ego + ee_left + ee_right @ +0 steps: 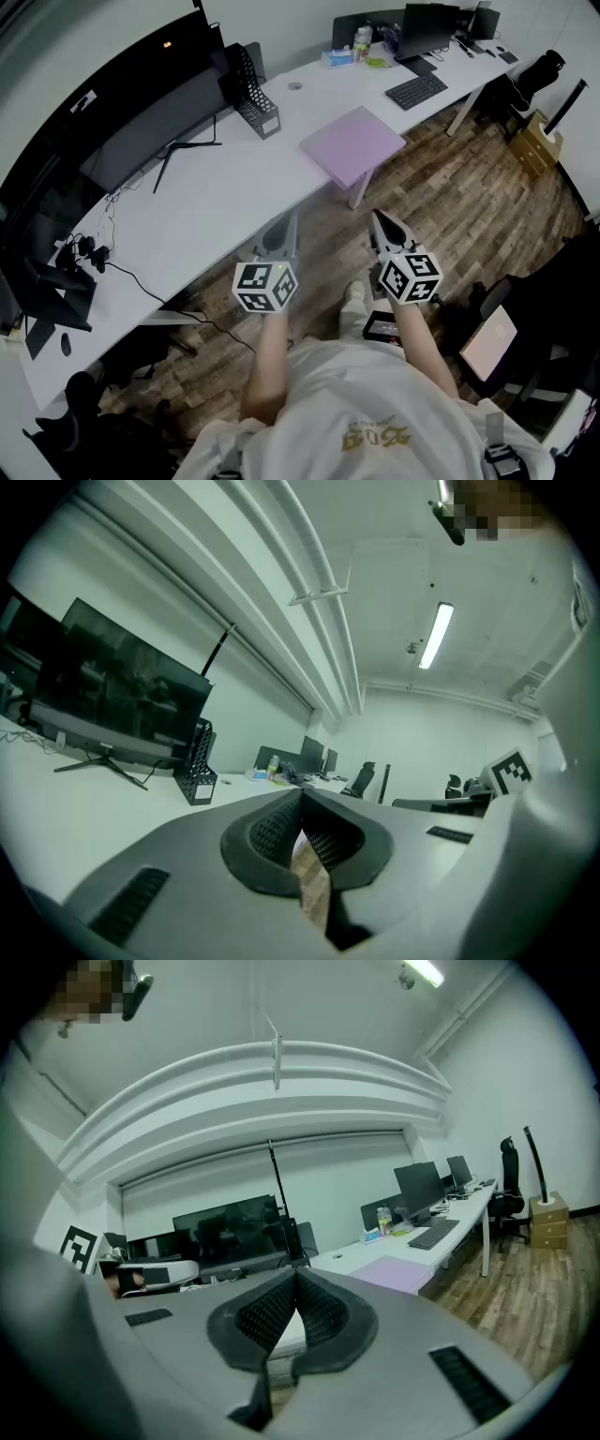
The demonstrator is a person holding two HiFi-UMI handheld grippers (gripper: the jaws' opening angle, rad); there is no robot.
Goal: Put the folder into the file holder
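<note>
Holding both tools level just short of the desk, the person keeps the left gripper and the right gripper side by side. Each has its jaws pressed together on nothing. That reads as a ready posture, with neither tool yet committed to a reach.

Beyond them, the purple folder lies flat at the desk's near edge, ahead of the right gripper. One corner seems to reach the rim, which would give a jaw something to pinch. The black mesh file holder stands upright farther back beside the dark monitor, well apart from the folder and to its left. Its slots appear empty, so the task looks unstarted, and the jaws must first spread to take the folder.
</note>
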